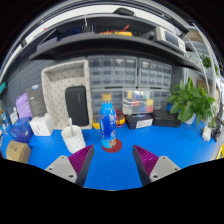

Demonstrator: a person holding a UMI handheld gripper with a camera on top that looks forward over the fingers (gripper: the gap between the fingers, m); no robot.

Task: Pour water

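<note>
Open jaws, orange-capped bottle (107,125) just ahead on blue table (40,158)

The bench (45,150) has a bright blue top. Behind it stands a grey shelf unit (125,75) with many small drawers. A green plant (190,98) grows beside the unit. Above, a long dark shelf (110,40) carries some things.
</note>
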